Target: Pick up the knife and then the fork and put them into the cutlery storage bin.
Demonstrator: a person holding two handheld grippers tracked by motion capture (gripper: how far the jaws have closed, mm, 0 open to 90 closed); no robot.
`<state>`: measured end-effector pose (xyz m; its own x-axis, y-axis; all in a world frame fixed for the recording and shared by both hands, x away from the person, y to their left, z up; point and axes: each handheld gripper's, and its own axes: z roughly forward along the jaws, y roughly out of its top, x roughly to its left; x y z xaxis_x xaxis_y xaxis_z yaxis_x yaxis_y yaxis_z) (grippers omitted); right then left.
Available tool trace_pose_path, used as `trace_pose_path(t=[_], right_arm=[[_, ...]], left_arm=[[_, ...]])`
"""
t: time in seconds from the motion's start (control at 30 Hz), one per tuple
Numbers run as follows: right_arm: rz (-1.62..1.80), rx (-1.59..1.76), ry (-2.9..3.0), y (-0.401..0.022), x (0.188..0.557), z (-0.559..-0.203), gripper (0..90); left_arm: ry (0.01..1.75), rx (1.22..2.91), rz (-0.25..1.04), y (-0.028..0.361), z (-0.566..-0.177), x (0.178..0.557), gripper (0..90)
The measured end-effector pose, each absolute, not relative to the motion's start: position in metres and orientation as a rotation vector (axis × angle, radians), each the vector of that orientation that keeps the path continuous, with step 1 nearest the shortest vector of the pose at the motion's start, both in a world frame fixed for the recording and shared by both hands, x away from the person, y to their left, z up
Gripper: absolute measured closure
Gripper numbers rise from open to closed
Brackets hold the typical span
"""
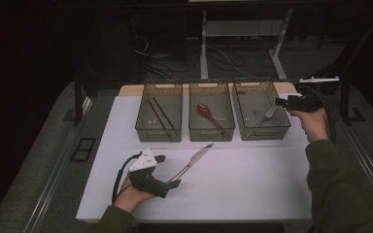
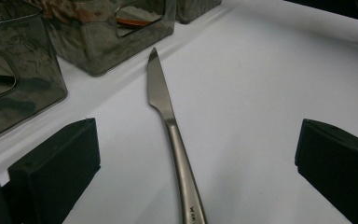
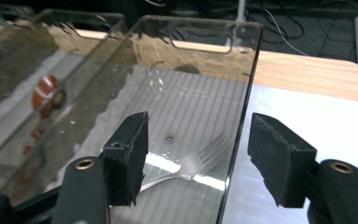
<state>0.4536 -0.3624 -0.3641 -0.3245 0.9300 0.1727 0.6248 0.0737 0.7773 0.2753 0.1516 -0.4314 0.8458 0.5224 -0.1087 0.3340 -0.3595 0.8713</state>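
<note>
While your right claw (image 3: 198, 158) hangs open and empty over the fork (image 3: 200, 163) in its bin (image 3: 242, 93), your wide-open left claw (image 2: 196, 172) straddles the knife (image 2: 168, 116); judging by that, close on its handle next.

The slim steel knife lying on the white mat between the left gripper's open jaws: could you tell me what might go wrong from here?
1. The slim steel knife lies flat on the white mat, so the left gripper, jaws wide apart, may slide off its thin handle.
2. The knife's tip points toward the middle clear plastic bin; a push could nudge it.
3. The silver fork rests against the right clear bin wall by the open right gripper, which could snag it.
</note>
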Motion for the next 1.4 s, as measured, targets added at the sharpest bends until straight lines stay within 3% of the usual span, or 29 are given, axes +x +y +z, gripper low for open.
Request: trace_pose_path(t=[0.67,0.87,1.17,1.4], right_arm=[[1.321,1.241,2.147,-0.334,0.370,-0.361,26.5],[1.354,1.186,2.238,-0.318,0.342,-0.369,19.3],[1.392,1.099,2.309,-0.304,0.309,-0.389,18.6],[1.413,1.070,2.292,-0.298,0.288,-0.405,18.4]], left_arm=[[0.654,1.999,0.214,0.150,-0.433,0.276,0.0],[0.664,2.012,0.218,0.150,-0.433,0.276,0.0],[0.675,2.020,0.233,0.148,-0.433,0.276,0.0],[0.696,2.017,0.255,0.148,-0.432,0.279,6.3]])
